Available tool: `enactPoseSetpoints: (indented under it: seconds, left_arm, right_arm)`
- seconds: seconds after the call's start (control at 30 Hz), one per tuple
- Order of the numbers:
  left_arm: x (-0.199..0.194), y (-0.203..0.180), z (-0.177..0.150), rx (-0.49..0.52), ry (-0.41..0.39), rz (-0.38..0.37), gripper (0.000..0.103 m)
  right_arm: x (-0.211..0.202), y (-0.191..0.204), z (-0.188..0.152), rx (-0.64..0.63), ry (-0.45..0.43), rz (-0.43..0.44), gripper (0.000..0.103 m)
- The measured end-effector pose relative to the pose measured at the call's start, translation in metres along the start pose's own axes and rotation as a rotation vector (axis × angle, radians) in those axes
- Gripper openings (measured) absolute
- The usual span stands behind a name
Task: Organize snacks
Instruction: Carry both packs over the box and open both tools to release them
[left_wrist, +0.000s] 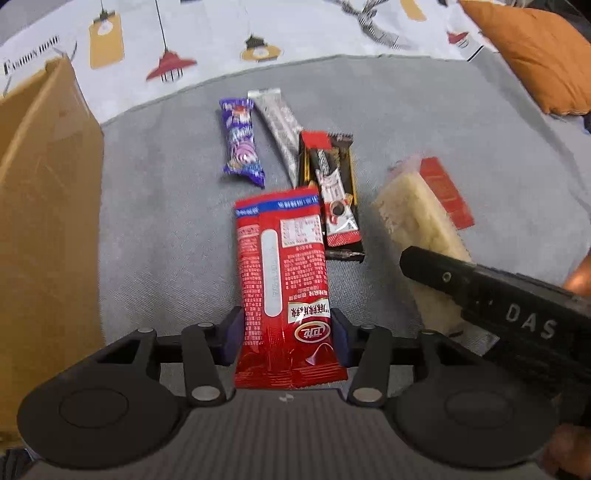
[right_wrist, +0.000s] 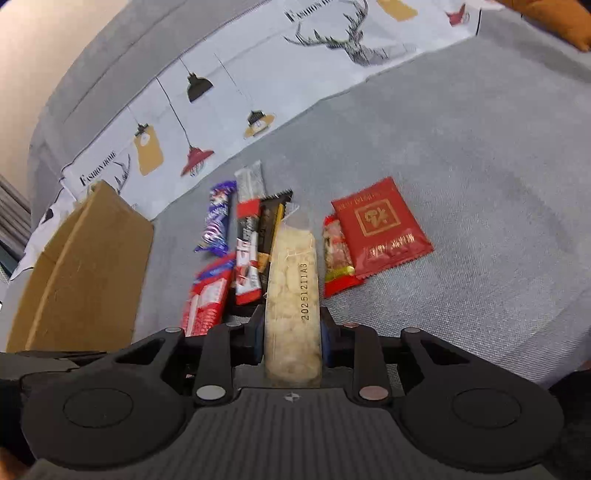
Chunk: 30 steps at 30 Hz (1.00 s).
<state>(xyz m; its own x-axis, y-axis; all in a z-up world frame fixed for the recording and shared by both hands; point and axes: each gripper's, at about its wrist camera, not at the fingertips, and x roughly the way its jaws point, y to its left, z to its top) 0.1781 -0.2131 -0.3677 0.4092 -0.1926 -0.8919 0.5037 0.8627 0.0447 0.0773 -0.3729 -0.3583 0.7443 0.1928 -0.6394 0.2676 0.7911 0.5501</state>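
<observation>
My left gripper (left_wrist: 286, 332) is shut on a long red snack packet (left_wrist: 284, 280), its far end over the grey sofa seat. My right gripper (right_wrist: 291, 338) is shut on a clear packet of pale crackers (right_wrist: 293, 288); that packet also shows in the left wrist view (left_wrist: 417, 218), under the black right gripper body (left_wrist: 498, 299). On the seat lie a purple bar (left_wrist: 242, 142), a silver stick (left_wrist: 279, 129), a red-and-black wafer pack (left_wrist: 334, 192), a red square sachet (right_wrist: 380, 225) and a small red candy bag (right_wrist: 336, 254).
A brown cardboard box stands at the left (left_wrist: 44, 221), also seen in the right wrist view (right_wrist: 85, 269). A printed white cloth (right_wrist: 229, 99) covers the sofa back. An orange cushion (left_wrist: 532, 51) lies at the far right.
</observation>
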Motion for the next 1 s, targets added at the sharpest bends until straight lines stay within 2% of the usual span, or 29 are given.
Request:
enactPoseSetpoints:
  seconds: [0.1, 0.33, 0.43, 0.57, 0.63, 0.7, 0.83, 0.93, 1.0]
  left_arm:
    - [-0.014, 0.0, -0.001, 0.027, -0.029, 0.004, 0.053]
    - [-0.046, 0.013, 0.004, 0.011, -0.086, -0.043, 0.053]
    - [-0.072, 0.024, 0.001, 0.019, -0.141, -0.032, 0.053]
    - [-0.115, 0.056, -0.006, -0.031, -0.221, -0.026, 0.053]
    - [-0.137, 0.079, -0.009, -0.091, -0.237, -0.036, 0.053]
    - [-0.166, 0.108, -0.014, -0.175, -0.285, -0.079, 0.053]
    - [-0.222, 0.151, -0.024, -0.259, -0.415, -0.072, 0.053]
    - [-0.26, 0.177, -0.033, -0.295, -0.519, -0.037, 0.053]
    - [-0.282, 0.188, -0.042, -0.281, -0.587, 0.008, 0.053]
  right_arm:
    - [-0.014, 0.008, 0.004, 0.025, -0.023, 0.045, 0.029]
    - [-0.035, 0.024, 0.002, 0.064, -0.082, 0.044, 0.029]
    - [-0.043, 0.042, 0.003, 0.047, -0.105, 0.064, 0.029]
    - [-0.055, 0.08, 0.001, -0.024, -0.14, 0.086, 0.029]
    - [-0.061, 0.102, 0.004, -0.04, -0.14, 0.121, 0.029]
    - [-0.069, 0.129, 0.009, -0.084, -0.152, 0.155, 0.029]
    - [-0.087, 0.184, 0.021, -0.194, -0.185, 0.214, 0.029]
    - [-0.107, 0.234, 0.023, -0.37, -0.244, 0.285, 0.029]
    - [-0.12, 0.264, 0.018, -0.492, -0.294, 0.289, 0.029]
